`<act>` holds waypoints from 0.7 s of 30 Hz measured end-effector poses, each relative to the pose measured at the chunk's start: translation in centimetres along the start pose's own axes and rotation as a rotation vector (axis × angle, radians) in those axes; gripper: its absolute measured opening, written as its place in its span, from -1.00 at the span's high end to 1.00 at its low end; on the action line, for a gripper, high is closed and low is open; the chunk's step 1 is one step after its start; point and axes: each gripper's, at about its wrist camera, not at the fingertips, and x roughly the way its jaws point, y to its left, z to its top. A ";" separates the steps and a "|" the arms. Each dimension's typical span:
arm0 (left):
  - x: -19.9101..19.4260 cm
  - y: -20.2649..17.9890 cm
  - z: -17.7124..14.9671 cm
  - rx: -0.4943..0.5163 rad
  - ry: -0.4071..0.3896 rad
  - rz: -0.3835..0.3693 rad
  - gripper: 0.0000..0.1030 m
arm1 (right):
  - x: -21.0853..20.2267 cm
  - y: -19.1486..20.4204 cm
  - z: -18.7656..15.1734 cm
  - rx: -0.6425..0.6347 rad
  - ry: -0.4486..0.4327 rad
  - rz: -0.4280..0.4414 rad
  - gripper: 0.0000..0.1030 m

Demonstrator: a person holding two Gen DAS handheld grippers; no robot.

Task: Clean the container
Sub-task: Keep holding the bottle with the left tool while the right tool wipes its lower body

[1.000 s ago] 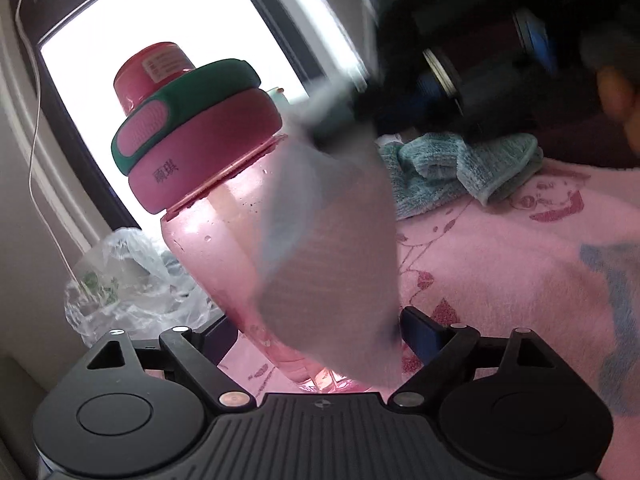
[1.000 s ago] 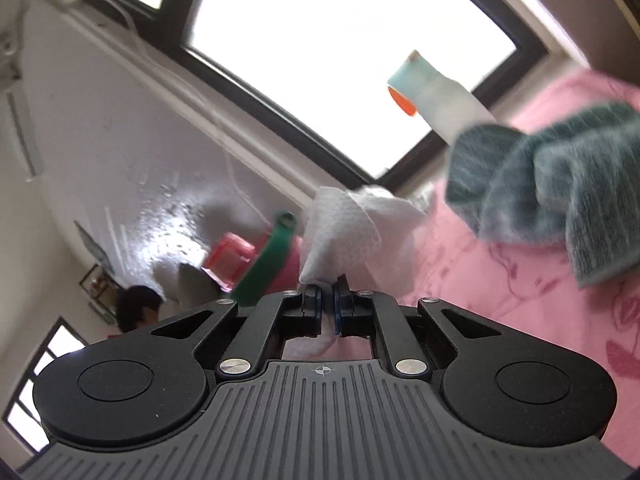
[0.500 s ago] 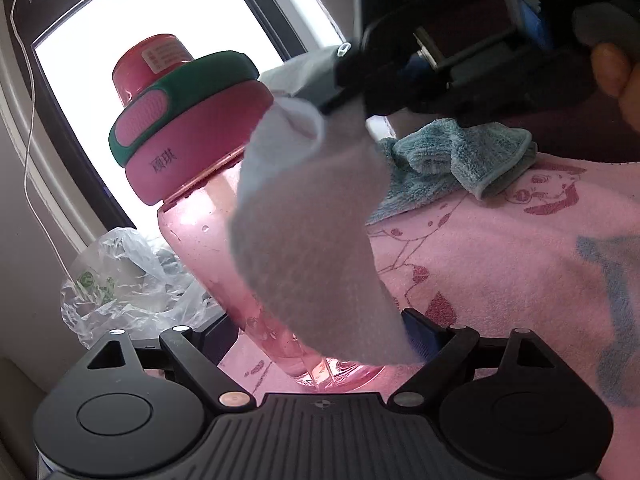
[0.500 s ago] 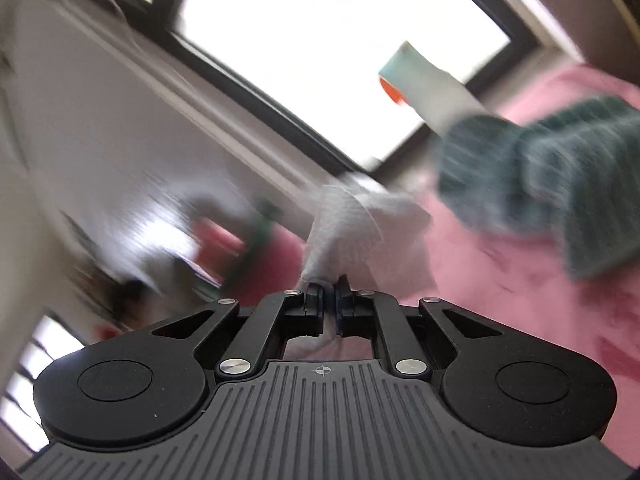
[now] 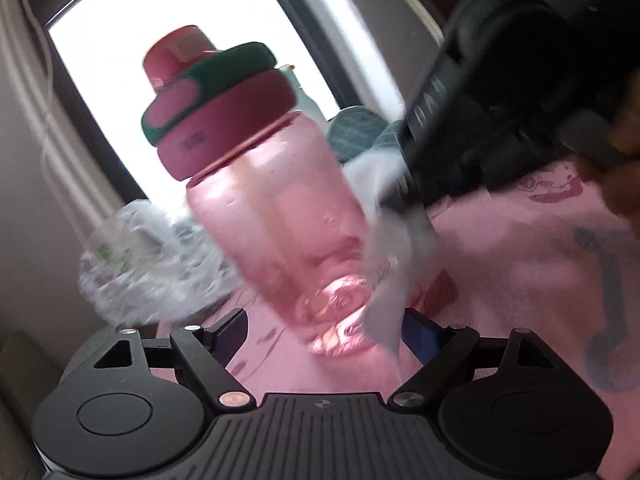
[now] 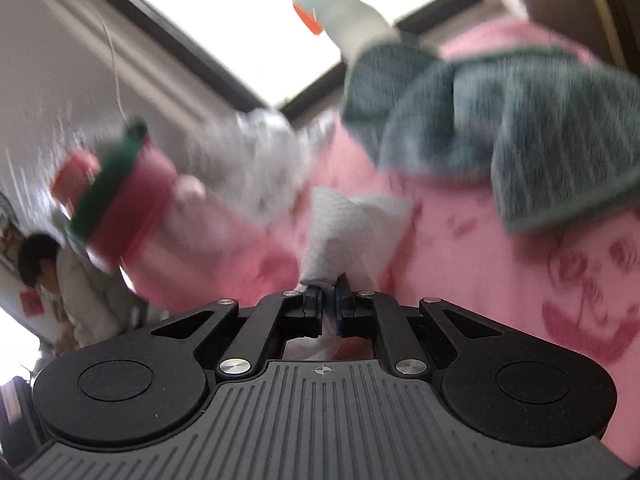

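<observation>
With my left gripper [image 5: 322, 330] clamping the base of the translucent pink plastic bottle [image 5: 276, 216] above the pink cloth, my right gripper [image 6: 329, 298], pinching the white paper wipe [image 6: 344, 224], should stroke its wall firmly.

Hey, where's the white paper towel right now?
The white paper towel is pinched in the right gripper, centre of the right wrist view. In the left wrist view it sits against the right side of the pink bottle.
</observation>
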 end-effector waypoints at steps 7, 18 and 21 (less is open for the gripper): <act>-2.6 -3.5 0.5 0.028 -0.064 -0.023 -0.60 | 1.3 0.4 1.1 0.027 -0.036 0.059 0.79; -4.9 -6.2 1.2 0.038 -0.058 -0.006 -0.67 | 0.3 1.7 -1.3 -0.079 0.137 0.043 0.80; -6.4 -7.4 1.3 0.029 -0.059 -0.014 -0.67 | -0.2 1.6 -0.9 -0.070 0.099 0.062 0.80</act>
